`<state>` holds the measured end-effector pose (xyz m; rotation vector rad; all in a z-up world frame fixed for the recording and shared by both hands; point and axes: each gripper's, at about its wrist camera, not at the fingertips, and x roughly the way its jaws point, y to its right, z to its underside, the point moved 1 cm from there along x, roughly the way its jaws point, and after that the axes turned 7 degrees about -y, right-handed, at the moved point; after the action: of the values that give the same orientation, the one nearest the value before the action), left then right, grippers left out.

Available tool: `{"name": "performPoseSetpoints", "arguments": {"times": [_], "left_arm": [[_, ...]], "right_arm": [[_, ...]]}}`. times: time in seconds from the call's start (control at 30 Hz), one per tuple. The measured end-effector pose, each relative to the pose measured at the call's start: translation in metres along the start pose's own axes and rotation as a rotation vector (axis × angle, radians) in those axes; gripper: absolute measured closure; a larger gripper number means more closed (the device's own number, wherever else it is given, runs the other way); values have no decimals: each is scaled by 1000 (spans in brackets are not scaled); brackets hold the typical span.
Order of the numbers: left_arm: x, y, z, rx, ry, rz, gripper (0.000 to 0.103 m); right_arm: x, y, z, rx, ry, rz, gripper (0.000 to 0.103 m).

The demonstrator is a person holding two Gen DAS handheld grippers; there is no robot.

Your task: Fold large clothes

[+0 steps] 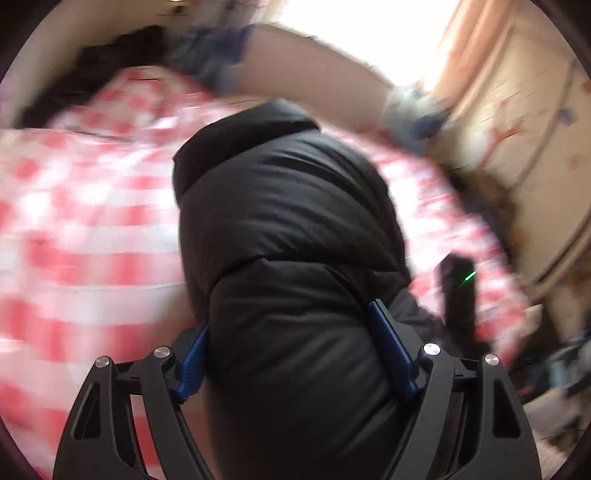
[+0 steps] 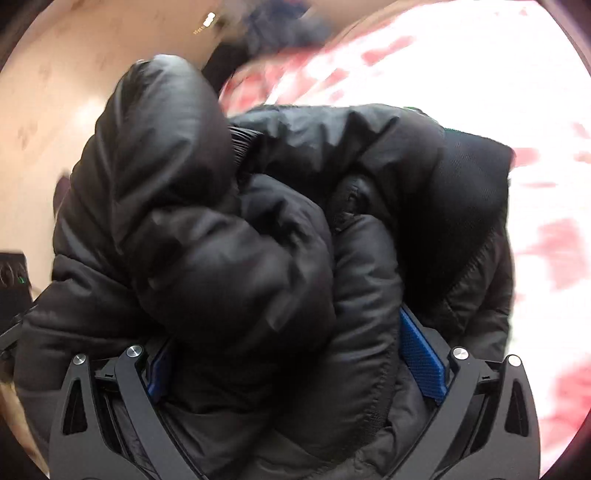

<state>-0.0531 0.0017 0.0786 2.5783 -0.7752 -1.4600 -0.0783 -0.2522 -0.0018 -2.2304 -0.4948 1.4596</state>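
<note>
Both the left tool [image 1: 291,343] and right tool [image 2: 295,354] clench thick bunches of the black puffer jacket [image 1: 280,221], apparently lifted above the checked bed [image 1: 74,221]. Light, soft, slippery; grip seams.

1. The left wrist view looks forward along the left tongs [image 1: 291,343], very close to the black jacket [image 1: 280,229], over the red-checked bed [image 1: 74,206] toward a bright window [image 1: 354,33].
2. The right wrist view looks along the right tongs [image 2: 291,358], pressed so near the jacket [image 2: 258,221] that it fills most of the frame.
3. Both views share the jacket and the checked bed [image 2: 517,110].
</note>
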Motion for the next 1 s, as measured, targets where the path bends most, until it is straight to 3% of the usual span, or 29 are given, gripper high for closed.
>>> {"name": "performPoseSetpoints", "arguments": {"times": [0.07, 0.13, 0.2, 0.3, 0.37, 0.43, 0.5, 0.57, 0.63, 0.67, 0.7, 0.77, 0.8, 0.87, 0.9, 1.0], "left_arm": [[-16, -36, 6, -49, 5, -122, 27], [-21, -35, 7, -23, 38, -151, 27], [-18, -21, 8, 39, 66, -115, 27], [21, 7, 14, 136, -12, -43, 27], [55, 25, 19, 210, -69, -78, 27], [70, 32, 21, 233, -81, -72, 27], [76, 41, 22, 268, -82, -107, 26], [78, 43, 23, 276, -76, -121, 26], [78, 42, 21, 273, -73, -120, 25], [78, 42, 21, 275, -68, -122, 25], [77, 43, 22, 276, -62, -121, 25], [69, 38, 26, 268, -53, -106, 25], [68, 34, 28, 258, -43, -86, 25], [65, 23, 28, 222, -16, -40, 24], [66, 18, 26, 211, -7, -17, 24], [77, 12, 23, 217, -3, -51, 24]], "right_arm": [[13, -11, -4, -33, -46, 38, 6], [6, -11, -9, -46, -64, 54, 6], [-7, -8, -15, -59, -85, 118, 7], [-25, 2, -30, -95, -111, 279, 7], [-24, 12, -33, -120, -148, 394, 7], [-37, 18, -35, -100, -165, 452, 7], [-65, 2, -31, -93, -80, 475, 7], [-98, -26, -31, -111, 95, 434, 7], [-107, -51, -33, -143, 192, 341, 7], [-99, -57, -40, -145, 186, 256, 7], [-84, -56, -46, -119, 164, 229, 7], [-46, -43, -55, -95, 177, 350, 7], [-22, -19, -58, -53, 167, 335, 7], [12, 32, -46, 120, 189, 103, 6], [22, 37, -45, 134, 227, 78, 6], [45, 25, -47, 98, 250, 127, 6]]}}
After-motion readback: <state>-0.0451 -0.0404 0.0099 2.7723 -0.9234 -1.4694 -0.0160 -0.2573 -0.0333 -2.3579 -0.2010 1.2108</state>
